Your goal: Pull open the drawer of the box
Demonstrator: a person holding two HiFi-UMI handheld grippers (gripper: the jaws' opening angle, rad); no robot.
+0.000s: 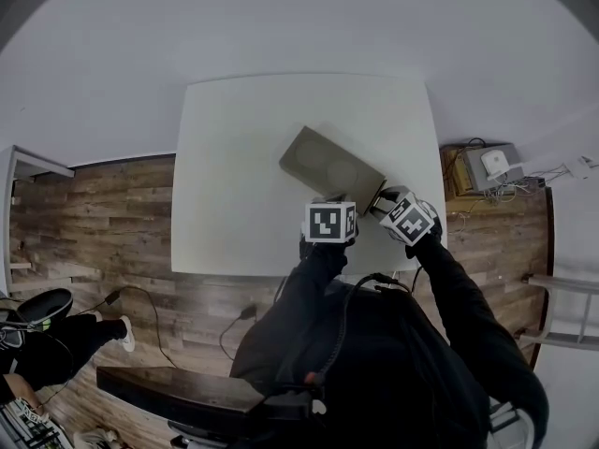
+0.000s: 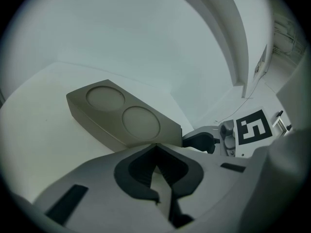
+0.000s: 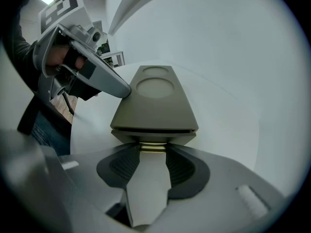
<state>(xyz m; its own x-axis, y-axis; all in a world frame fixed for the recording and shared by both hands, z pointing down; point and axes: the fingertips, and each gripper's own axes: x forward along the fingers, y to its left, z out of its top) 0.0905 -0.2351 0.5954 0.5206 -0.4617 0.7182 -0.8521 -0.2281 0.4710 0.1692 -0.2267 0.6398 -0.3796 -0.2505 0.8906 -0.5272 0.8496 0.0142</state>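
Left tool (image 2: 155,147): jaws together with nothing between them, tips set against the near top edge of the box (image 2: 121,115) — a brace, not a grasp. The box lies flat on the bench (image 1: 234,157), in its right near part and skewed to the bench edge.

Right tool (image 3: 153,152): jaws narrowed onto the small yellowish pull (image 3: 153,148) at the middle of the drawer (image 3: 154,137) front. The pads seem to touch it on both sides, though the view is too close to be sure. Drawer reads as shut or barely started, with a dark slit above its front.

Step in hand, as judged: draw the pull straight back along the box's long axis, level with the bench — left tool pressing so the box does not slide after it.

Count: tools 2; box 1; drawer 1; pull 1; round recesses (image 2: 104,97) in the top 2.
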